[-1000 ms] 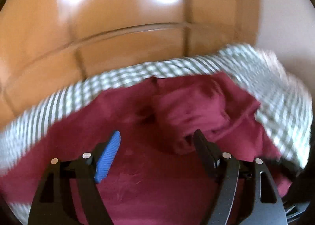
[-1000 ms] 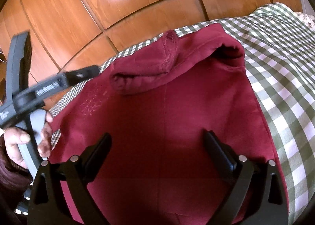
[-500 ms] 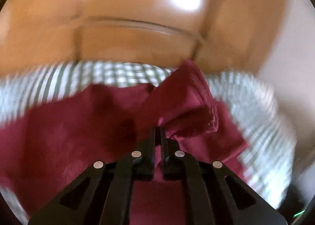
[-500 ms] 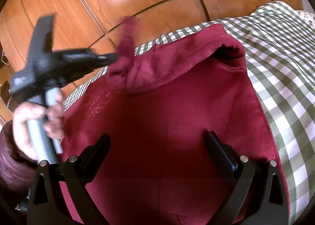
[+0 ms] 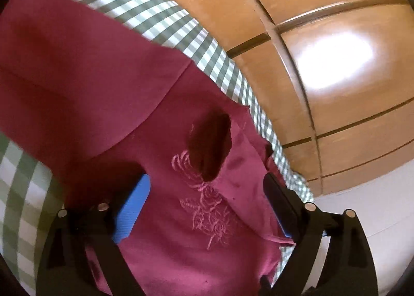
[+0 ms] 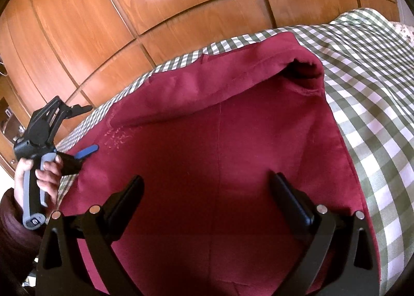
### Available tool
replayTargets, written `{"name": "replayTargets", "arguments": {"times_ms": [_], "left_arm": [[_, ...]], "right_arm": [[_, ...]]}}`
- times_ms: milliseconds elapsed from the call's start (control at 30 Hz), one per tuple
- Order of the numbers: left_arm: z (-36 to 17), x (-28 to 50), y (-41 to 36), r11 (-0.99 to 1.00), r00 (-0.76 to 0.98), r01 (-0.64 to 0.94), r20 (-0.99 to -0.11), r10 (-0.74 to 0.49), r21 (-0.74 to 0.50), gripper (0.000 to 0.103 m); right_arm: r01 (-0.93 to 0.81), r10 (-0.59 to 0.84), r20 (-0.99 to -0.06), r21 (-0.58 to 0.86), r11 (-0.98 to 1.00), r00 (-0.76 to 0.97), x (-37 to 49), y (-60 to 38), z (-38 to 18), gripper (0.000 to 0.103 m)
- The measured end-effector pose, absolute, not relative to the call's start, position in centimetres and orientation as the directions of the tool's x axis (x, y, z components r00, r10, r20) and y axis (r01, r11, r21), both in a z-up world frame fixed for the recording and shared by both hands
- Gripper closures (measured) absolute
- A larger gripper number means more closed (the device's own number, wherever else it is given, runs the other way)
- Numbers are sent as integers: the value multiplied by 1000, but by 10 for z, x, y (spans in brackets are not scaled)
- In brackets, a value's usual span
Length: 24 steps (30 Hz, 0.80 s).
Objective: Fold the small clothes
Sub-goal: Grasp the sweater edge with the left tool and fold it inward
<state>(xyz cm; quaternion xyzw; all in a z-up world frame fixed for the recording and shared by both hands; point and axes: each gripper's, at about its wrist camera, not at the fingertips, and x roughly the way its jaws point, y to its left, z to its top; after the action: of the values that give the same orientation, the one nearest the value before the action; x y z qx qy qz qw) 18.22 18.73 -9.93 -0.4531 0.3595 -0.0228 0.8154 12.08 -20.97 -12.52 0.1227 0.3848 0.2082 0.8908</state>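
A dark red sweatshirt (image 6: pixel 220 166) lies on a green-and-white checked cloth (image 6: pixel 375 88), with a sleeve folded flat across its far part (image 6: pixel 207 83). In the left wrist view the sweatshirt (image 5: pixel 90 76) shows pink rose embroidery (image 5: pixel 207 205) and a dark opening (image 5: pixel 211 145). My left gripper (image 5: pixel 207 192) is open and empty just over the embroidery. It shows in the right wrist view (image 6: pixel 82 132) at the sweatshirt's left edge. My right gripper (image 6: pixel 207 192) is open and empty over the near middle of the sweatshirt.
Glossy wooden panelled doors (image 6: pixel 155 24) stand behind the checked cloth. A white wall (image 5: pixel 375 205) shows at the right of the left wrist view. A floral fabric (image 6: pixel 403 29) lies at the far right edge.
My left gripper was shut on the sleeve and lifting it. It has let go, opened and moved to the sweatshirt's left side. The sleeve now lies flat. My right gripper stayed put.
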Motion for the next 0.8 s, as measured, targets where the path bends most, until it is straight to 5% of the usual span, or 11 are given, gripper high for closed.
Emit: {"name": "replayTargets", "arguments": {"times_ms": [33,167,200,233,267,567,800], "left_arm": [[-96,186,186,606,739,-278,-569,-362,-746,29],[-85,212,163,687,703,-224,-603,-378,-691,32],[-87,219,157,706,685,-217,-621,-382,-674,45],[-90,228,148,746,655,-220,-662,-364,-628,71],[-95,234,142,777,632,-222,-694,-345,-589,87],[-44,198,161,810,737,-151,-611,-290,-567,91],[-61,187,182,833,712,-207,-663,-231,-513,91]], "right_arm": [[-276,463,-636,375,885,617,121,-209,-125,4],[-277,458,-640,369,887,616,121,-209,-126,4],[-276,456,-643,367,888,615,121,-209,-126,4],[-274,454,-646,365,890,613,121,-209,-125,4],[-271,448,-657,359,893,607,122,-208,-124,4],[-182,528,-572,551,814,627,168,-242,-88,2],[-46,484,-601,597,801,636,227,-267,-102,2]]}}
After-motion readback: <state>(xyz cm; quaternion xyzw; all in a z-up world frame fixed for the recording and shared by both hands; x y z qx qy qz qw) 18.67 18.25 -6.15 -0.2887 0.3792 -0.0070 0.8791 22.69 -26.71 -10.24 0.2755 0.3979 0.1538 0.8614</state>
